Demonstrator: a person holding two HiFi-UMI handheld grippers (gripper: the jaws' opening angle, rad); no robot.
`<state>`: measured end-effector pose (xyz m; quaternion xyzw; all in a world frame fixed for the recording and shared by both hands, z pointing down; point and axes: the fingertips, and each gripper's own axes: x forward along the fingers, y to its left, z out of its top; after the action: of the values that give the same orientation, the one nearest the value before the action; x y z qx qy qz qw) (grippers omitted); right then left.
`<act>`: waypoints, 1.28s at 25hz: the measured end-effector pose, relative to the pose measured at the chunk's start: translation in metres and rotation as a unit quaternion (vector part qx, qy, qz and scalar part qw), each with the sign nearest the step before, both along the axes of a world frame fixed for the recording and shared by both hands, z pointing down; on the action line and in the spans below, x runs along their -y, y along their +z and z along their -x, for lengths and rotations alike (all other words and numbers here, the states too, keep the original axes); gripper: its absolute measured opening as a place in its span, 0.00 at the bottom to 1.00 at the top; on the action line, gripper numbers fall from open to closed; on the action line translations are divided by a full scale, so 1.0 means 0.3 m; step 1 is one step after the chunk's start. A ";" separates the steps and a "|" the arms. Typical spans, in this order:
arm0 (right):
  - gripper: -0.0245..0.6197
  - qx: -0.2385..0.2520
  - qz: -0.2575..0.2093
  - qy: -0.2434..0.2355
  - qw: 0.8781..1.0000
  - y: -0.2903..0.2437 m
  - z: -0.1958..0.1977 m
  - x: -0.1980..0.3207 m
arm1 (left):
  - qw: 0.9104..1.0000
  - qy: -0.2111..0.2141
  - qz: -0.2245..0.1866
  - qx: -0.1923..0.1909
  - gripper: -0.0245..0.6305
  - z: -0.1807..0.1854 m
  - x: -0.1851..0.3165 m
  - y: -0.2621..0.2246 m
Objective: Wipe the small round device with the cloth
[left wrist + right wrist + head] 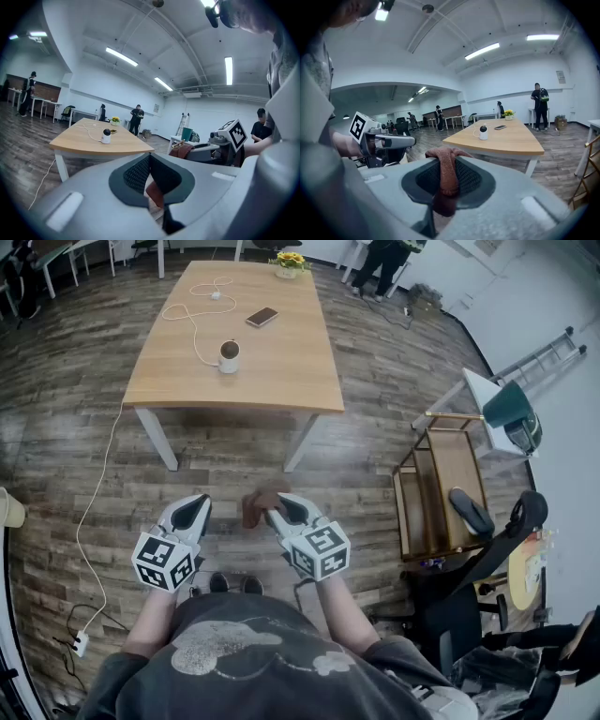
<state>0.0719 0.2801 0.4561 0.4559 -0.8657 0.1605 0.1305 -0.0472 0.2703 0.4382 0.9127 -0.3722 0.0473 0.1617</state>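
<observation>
The small round device, white with a dark top, stands on the wooden table well ahead of me, and also shows as the device and the device. Both grippers hang low over the floor in front of my body, far short of the table. My right gripper is shut on a brown knitted cloth; the cloth is folded over between its jaws. My left gripper sits just left of it, jaws shut, with nothing held that I can see.
On the table lie a phone, a white cable and a pot of yellow flowers. The cable runs down to a power strip. A wooden cart and a ladder stand right. A person stands beyond the table.
</observation>
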 end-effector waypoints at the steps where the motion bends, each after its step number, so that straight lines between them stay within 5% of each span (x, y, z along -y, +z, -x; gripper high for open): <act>1: 0.11 -0.002 0.000 -0.001 1.000 -0.001 0.004 0.003 | 1.000 0.002 -0.002 -0.001 0.07 -0.002 -0.001 -0.004; 17: 0.11 -0.014 0.000 0.012 1.000 0.009 0.033 0.020 | 1.000 0.013 0.001 -0.014 0.07 0.021 0.018 0.008; 32: 0.12 0.026 0.019 0.059 0.998 0.073 0.150 0.072 | 0.999 0.025 0.007 -0.023 0.07 0.170 0.059 0.041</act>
<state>0.0269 0.2585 0.4778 0.4993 -0.8372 0.1961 0.1066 -0.0980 0.2525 0.4505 0.9215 -0.3451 0.0327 0.1753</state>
